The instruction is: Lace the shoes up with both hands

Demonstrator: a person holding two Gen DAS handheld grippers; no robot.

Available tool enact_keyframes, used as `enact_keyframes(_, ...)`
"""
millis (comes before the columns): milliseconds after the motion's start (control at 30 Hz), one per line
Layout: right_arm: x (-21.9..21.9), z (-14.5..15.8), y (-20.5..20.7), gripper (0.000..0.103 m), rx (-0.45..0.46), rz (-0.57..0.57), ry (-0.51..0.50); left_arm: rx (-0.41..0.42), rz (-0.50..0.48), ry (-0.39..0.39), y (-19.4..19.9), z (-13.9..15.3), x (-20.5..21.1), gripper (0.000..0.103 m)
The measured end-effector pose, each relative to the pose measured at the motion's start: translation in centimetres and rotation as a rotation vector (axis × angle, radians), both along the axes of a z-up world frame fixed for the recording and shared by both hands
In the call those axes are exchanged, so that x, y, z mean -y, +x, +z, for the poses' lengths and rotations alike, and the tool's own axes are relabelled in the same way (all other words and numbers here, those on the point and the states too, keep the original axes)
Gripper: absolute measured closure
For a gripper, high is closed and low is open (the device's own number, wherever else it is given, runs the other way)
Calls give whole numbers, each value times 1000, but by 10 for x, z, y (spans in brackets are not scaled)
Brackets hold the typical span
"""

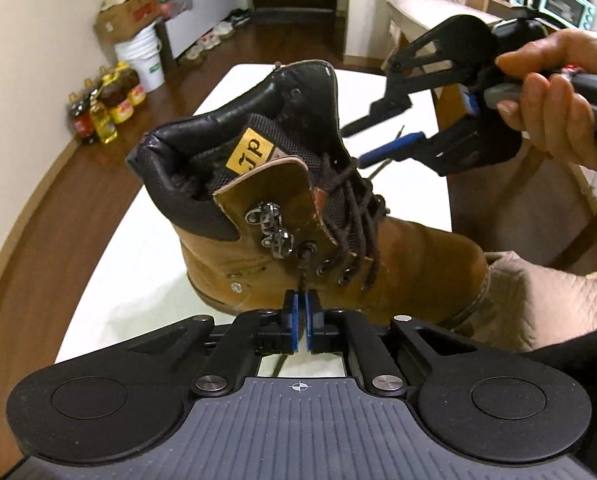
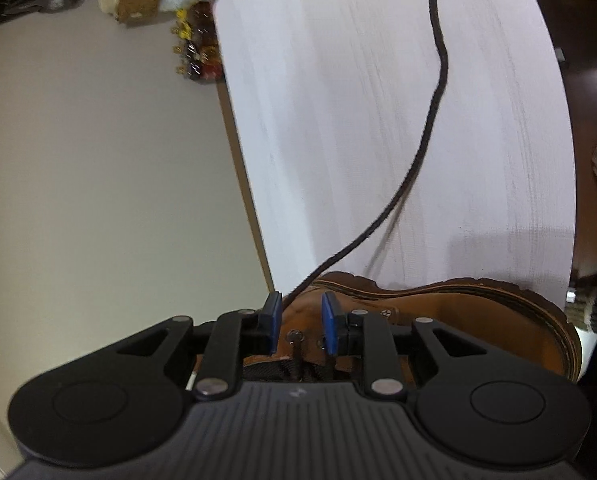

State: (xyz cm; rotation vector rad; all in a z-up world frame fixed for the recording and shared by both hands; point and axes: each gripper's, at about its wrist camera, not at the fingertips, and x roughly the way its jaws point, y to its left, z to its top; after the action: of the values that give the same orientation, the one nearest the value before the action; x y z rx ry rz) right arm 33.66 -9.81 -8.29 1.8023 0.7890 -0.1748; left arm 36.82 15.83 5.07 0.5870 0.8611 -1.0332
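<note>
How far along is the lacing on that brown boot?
Done: the dark lace crisscrosses the boot's lower eyelets. In hand: the left claw is shut on the lace end leaving one eyelet; the right claw hangs open above the boot, the other lace end trailing loose across the table. Left: the metal hooks look bare, and no knot is tied.

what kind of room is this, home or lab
Most likely a lived-in home, perhaps a dining area. Cooking oil bottles stand on the wood floor, shoes line the wall near a door, and a small toaster oven sits on a shelf behind the white table.
</note>
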Motion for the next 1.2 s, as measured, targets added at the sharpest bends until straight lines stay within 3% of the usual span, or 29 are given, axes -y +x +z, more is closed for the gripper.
enact_keyframes(233,9,-29,33,79,-12,89,180,40,105,67,-15,9,6,101)
enact_keyframes(267,10,-30,36,95,-17,110,188,50,114,90,-17,8,8,101)
enact_keyframes(300,12,-31,40,100,-22,133,195,59,123,112,-20,7,11,101)
enact_keyframes(400,34,-15,51,101,-3,219,5,26,184,145,-24,-1,8,102)
enact_keyframes(433,57,-4,49,101,17,197,-128,18,196,150,-25,-2,7,102)
enact_keyframes(467,68,-2,48,101,21,194,-162,16,194,147,-27,1,6,102)
enact_keyframes(600,71,10,44,101,44,231,-196,13,142,138,-38,12,3,102)
enact_keyframes(800,56,36,22,101,72,186,-251,-2,95,98,-38,13,-8,102)
enact_keyframes(967,-13,79,11,101,180,379,-308,1,69,62,-34,13,-16,102)
enact_keyframes(1033,-36,80,9,101,186,422,-308,5,57,57,-34,13,-17,101)
enact_keyframes(1133,-57,63,3,100,133,381,-219,7,39,48,-33,15,-19,101)
enact_keyframes(1200,-62,56,-4,98,106,367,-214,26,32,47,-33,16,-22,101)
